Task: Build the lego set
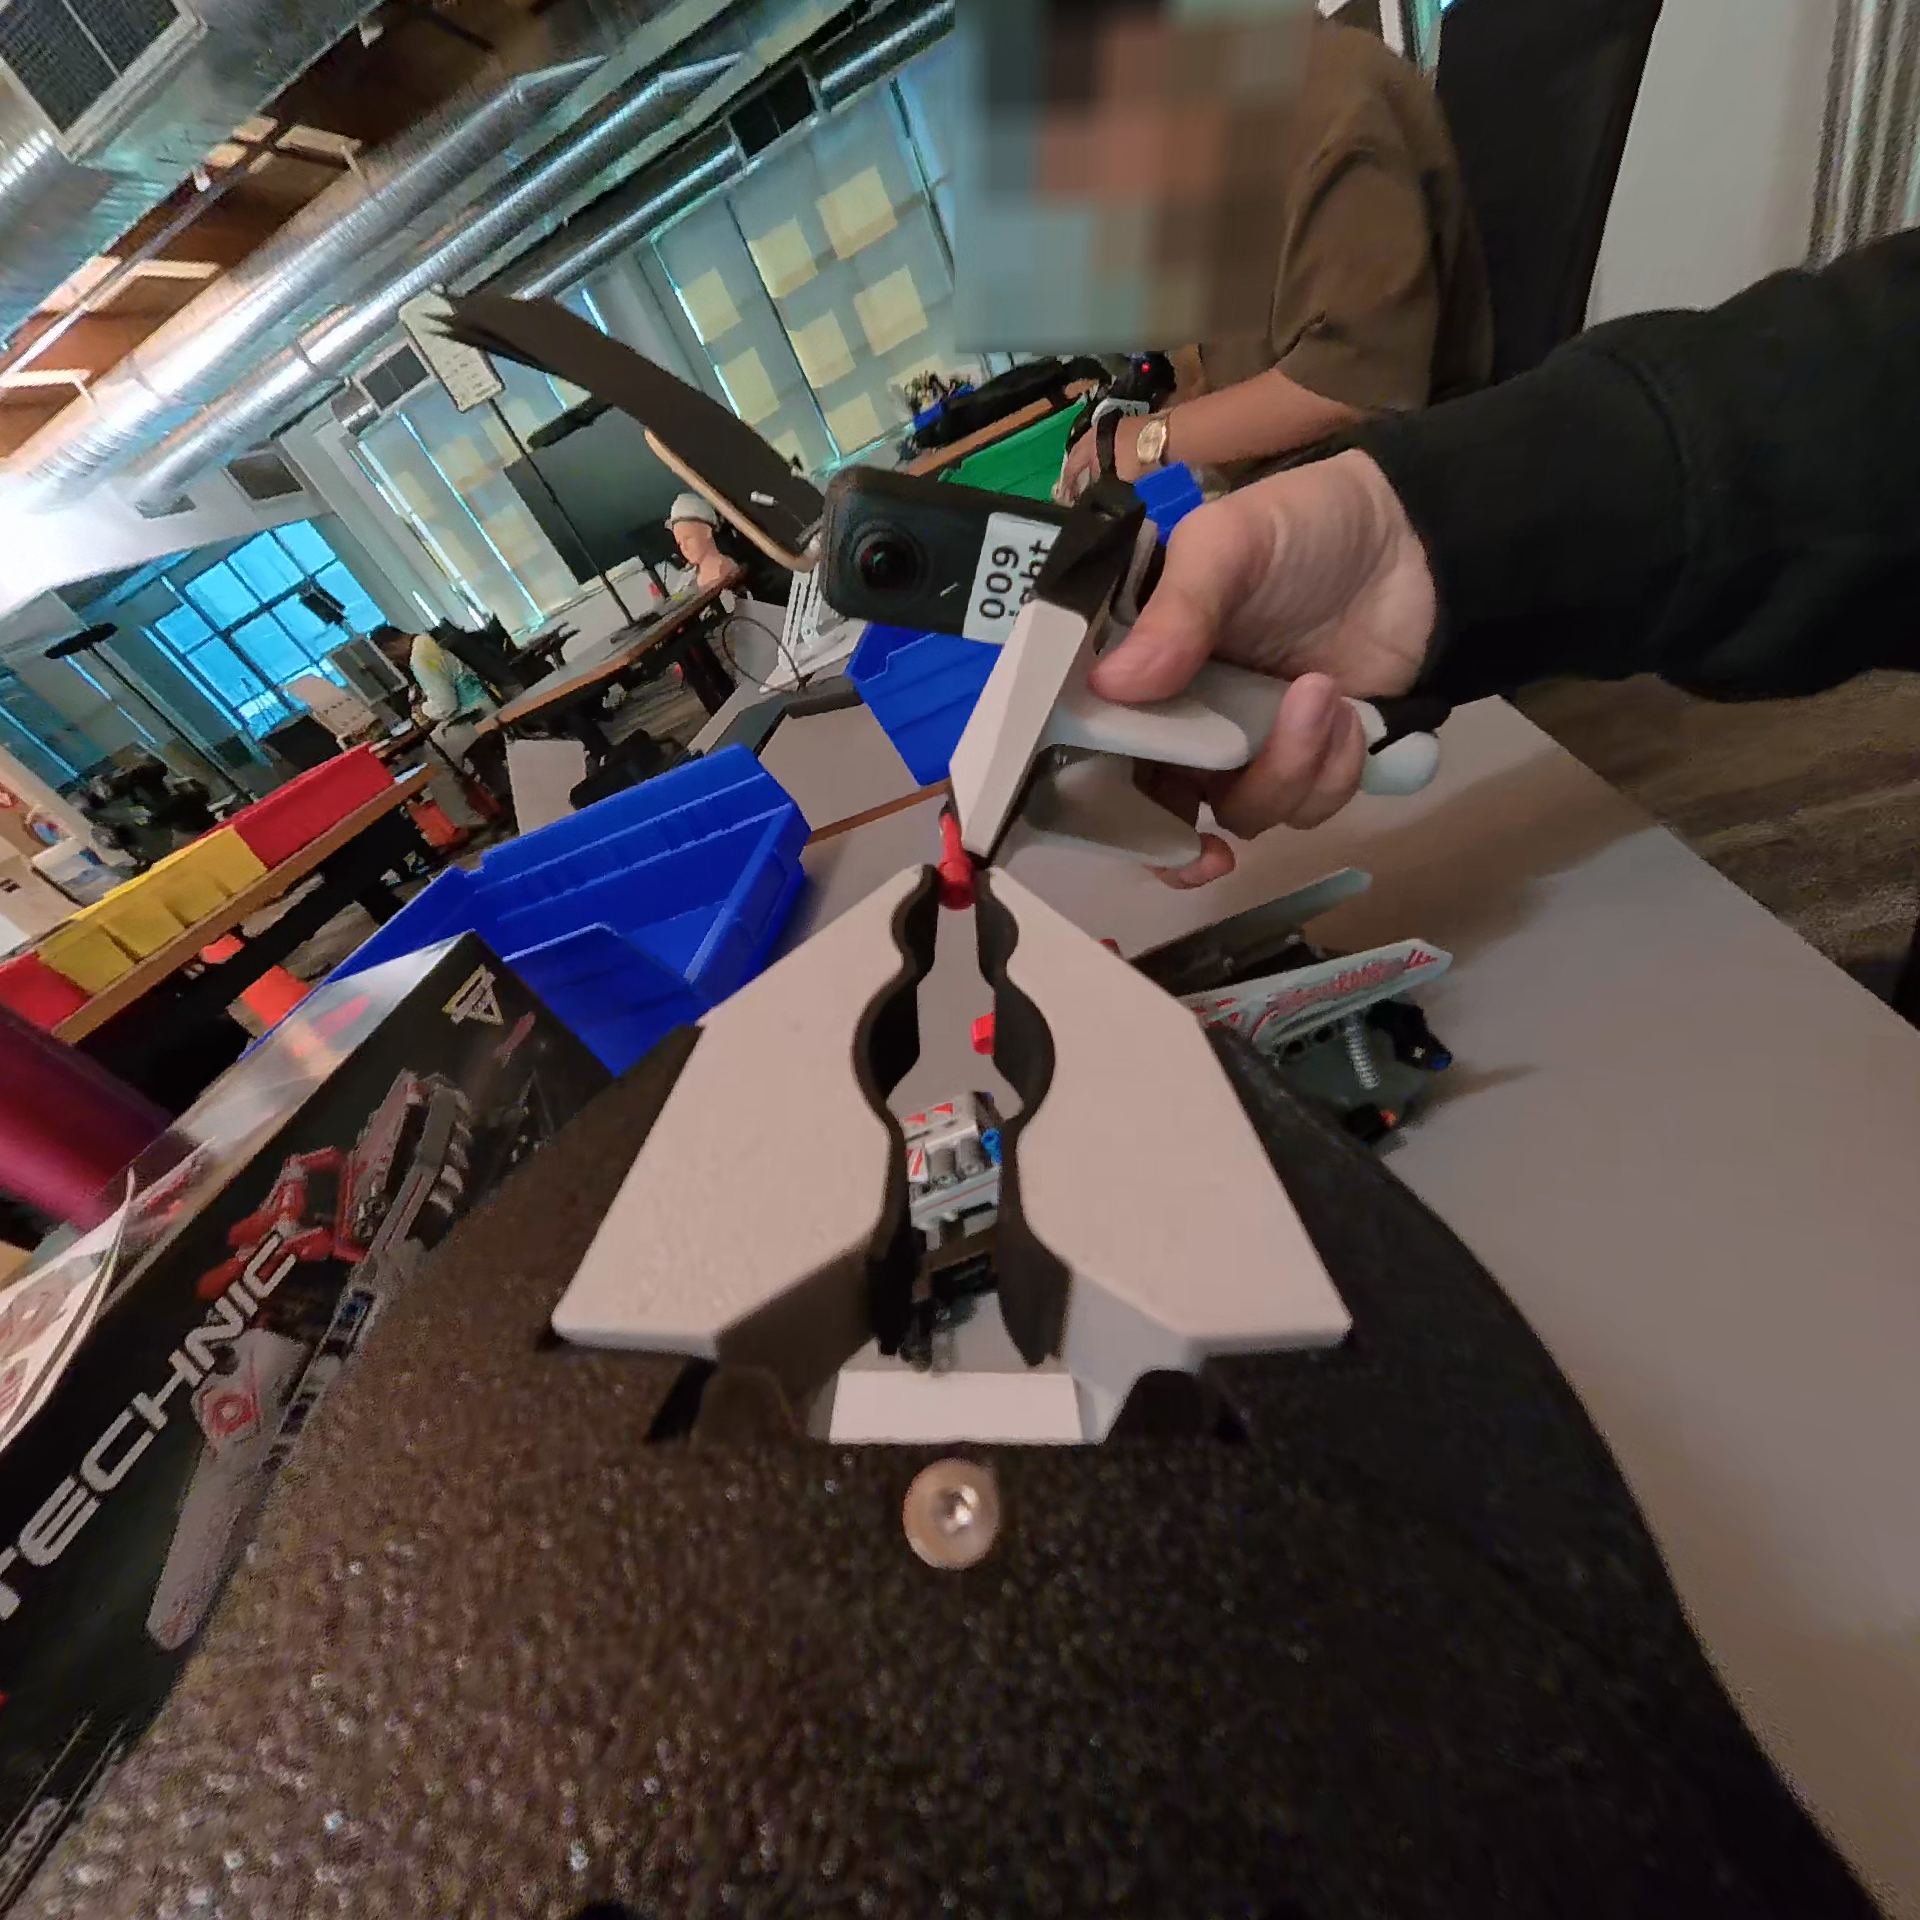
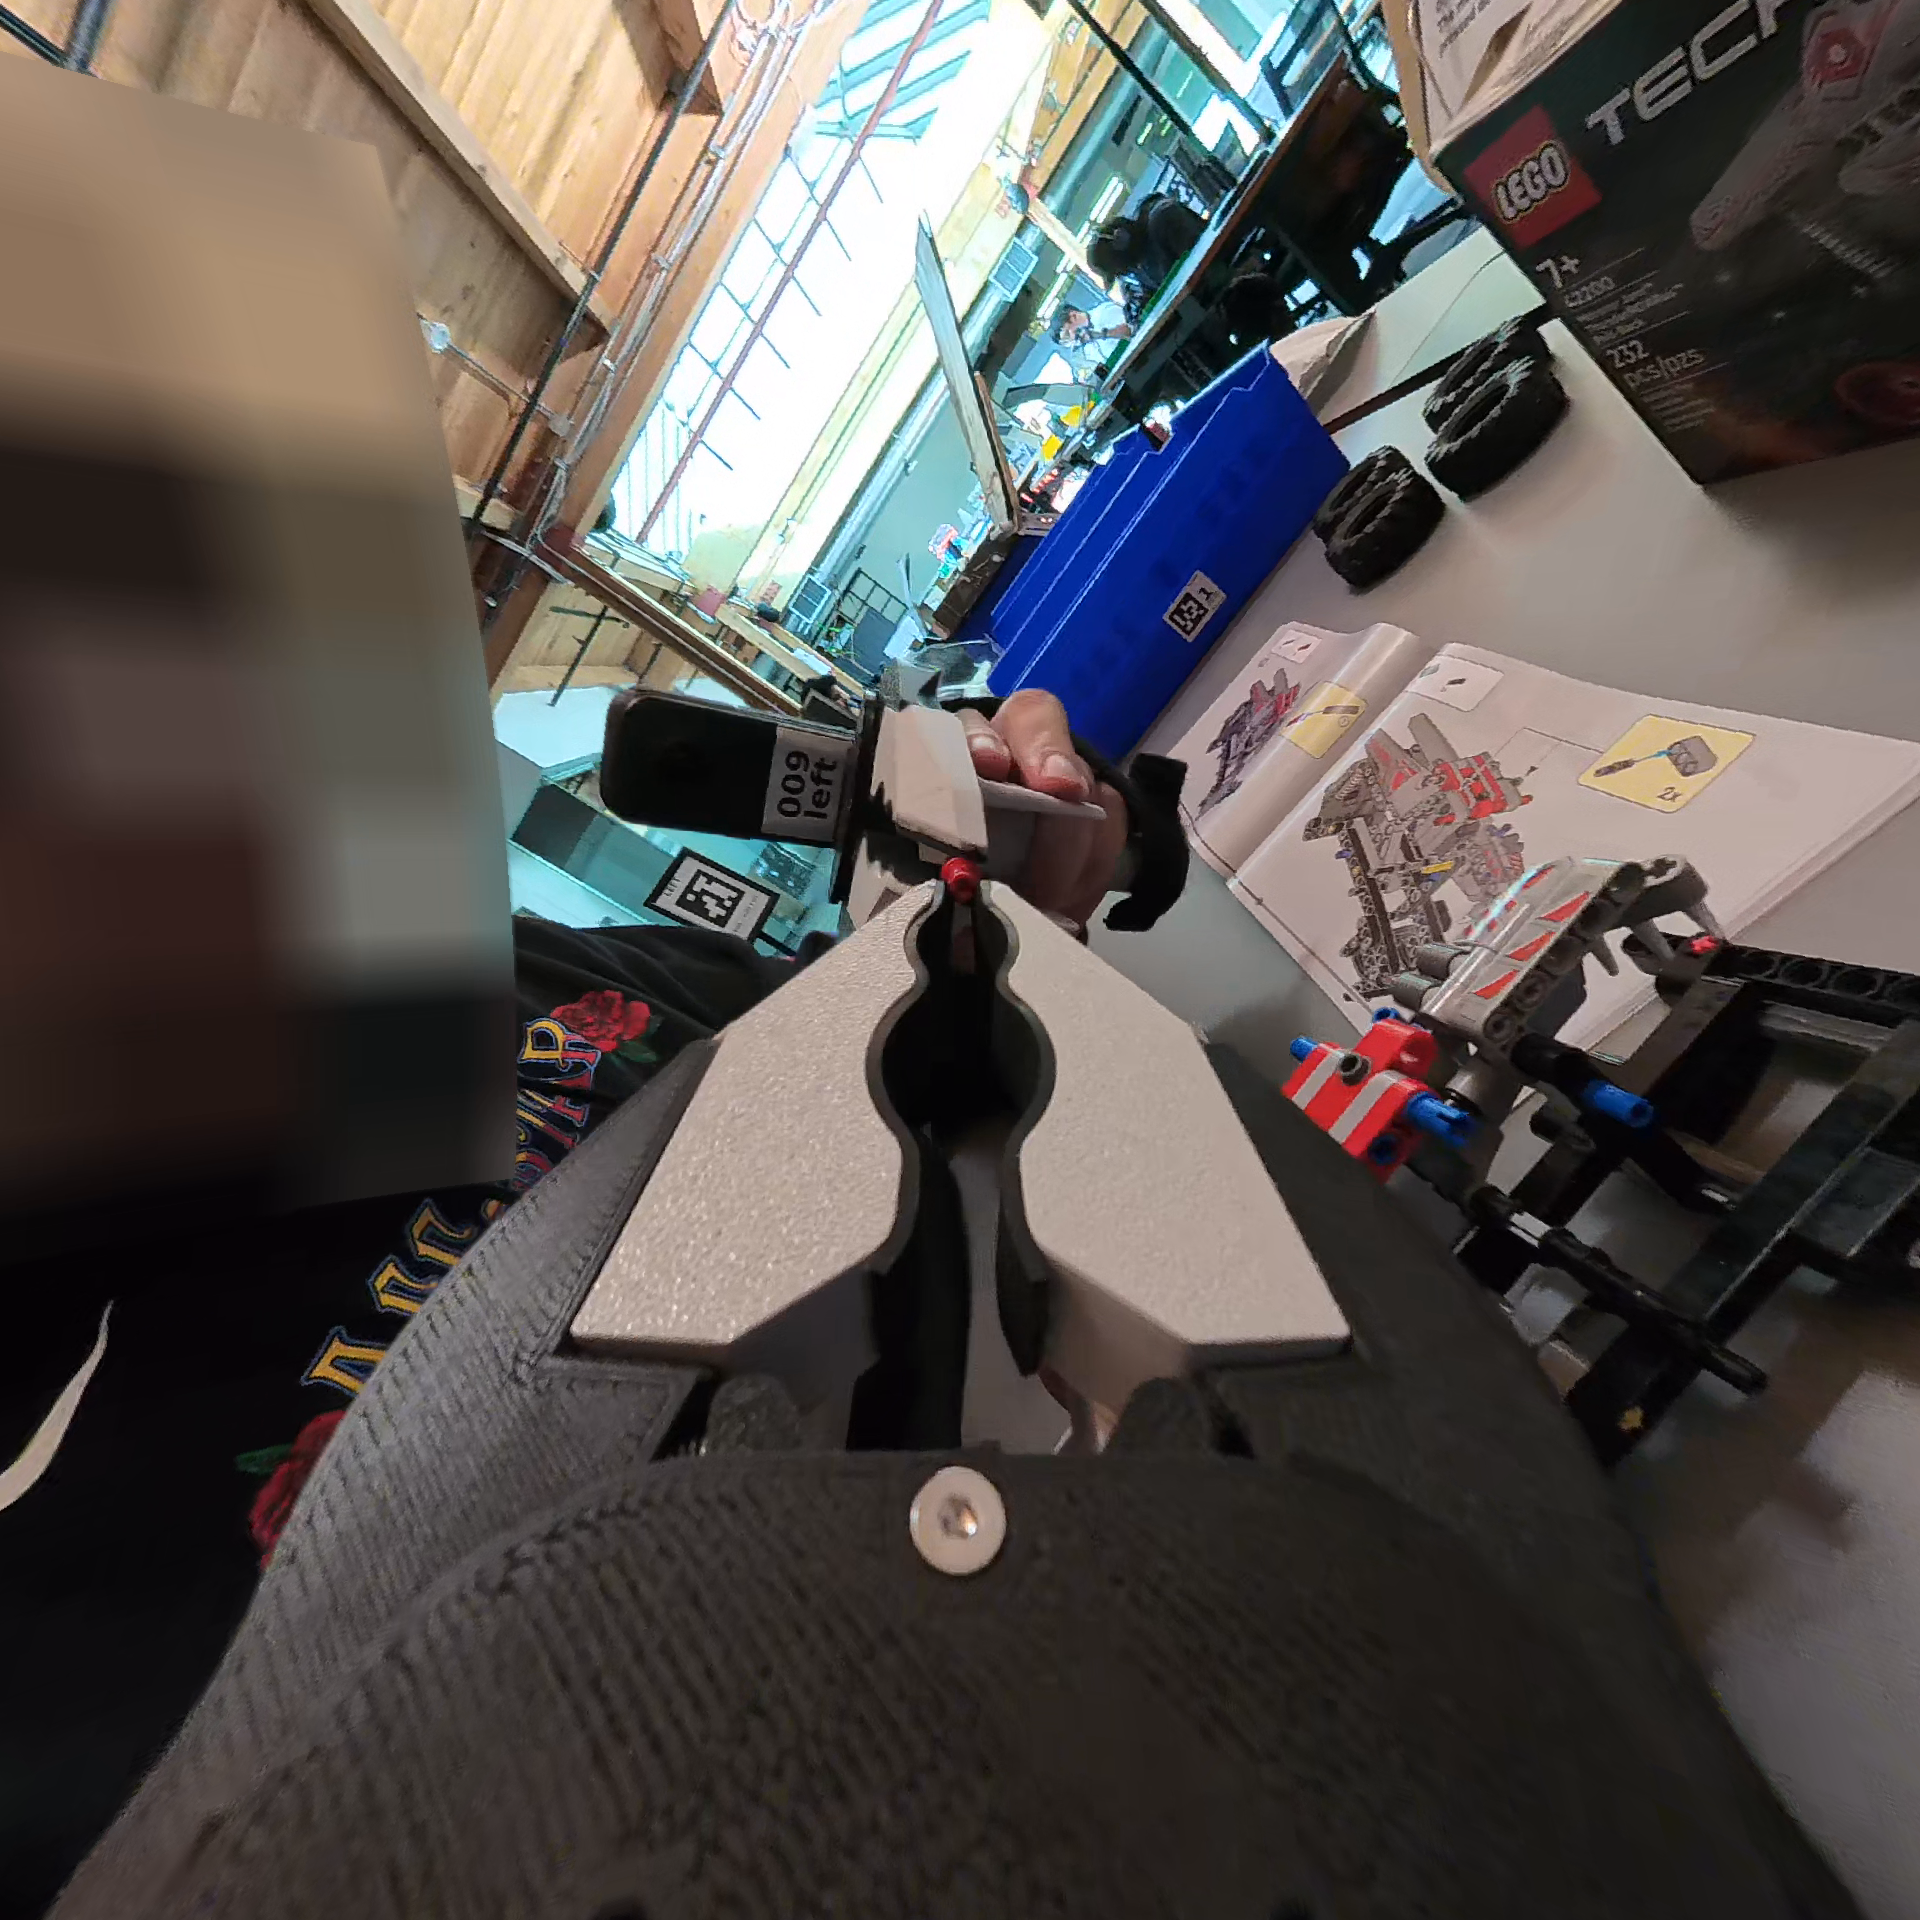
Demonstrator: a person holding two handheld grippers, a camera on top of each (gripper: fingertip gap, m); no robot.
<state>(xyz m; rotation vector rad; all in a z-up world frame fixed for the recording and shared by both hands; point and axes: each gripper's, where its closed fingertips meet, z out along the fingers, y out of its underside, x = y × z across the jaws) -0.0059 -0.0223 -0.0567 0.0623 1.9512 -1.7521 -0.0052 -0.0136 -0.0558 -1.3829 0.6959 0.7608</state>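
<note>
A small red Lego pin (image 1: 953, 876) sits right where both grippers' tips meet, above the grey table (image 1: 1621, 1195). My left gripper (image 1: 954, 891) is closed on it at its fingertips. My right gripper (image 2: 961, 906) is closed on the same pin (image 2: 958, 873) from the other side. In the left wrist view the right gripper (image 1: 975, 844) comes in from the upper right. In the right wrist view the left gripper (image 2: 940, 831) faces me. The partly built grey, red and black model (image 2: 1507, 1039) lies on the table, to the right in both views (image 1: 1340, 1023).
A small grey and red sub-assembly (image 1: 951, 1153) and another red piece (image 1: 983, 1029) lie below my left fingers. The open instruction booklet (image 2: 1558, 769), black tyres (image 2: 1377, 514), the set's box (image 2: 1714, 229) and blue bins (image 1: 644, 894) surround the work area. A second person sits behind the table. The grippers are tip to tip, or close to it.
</note>
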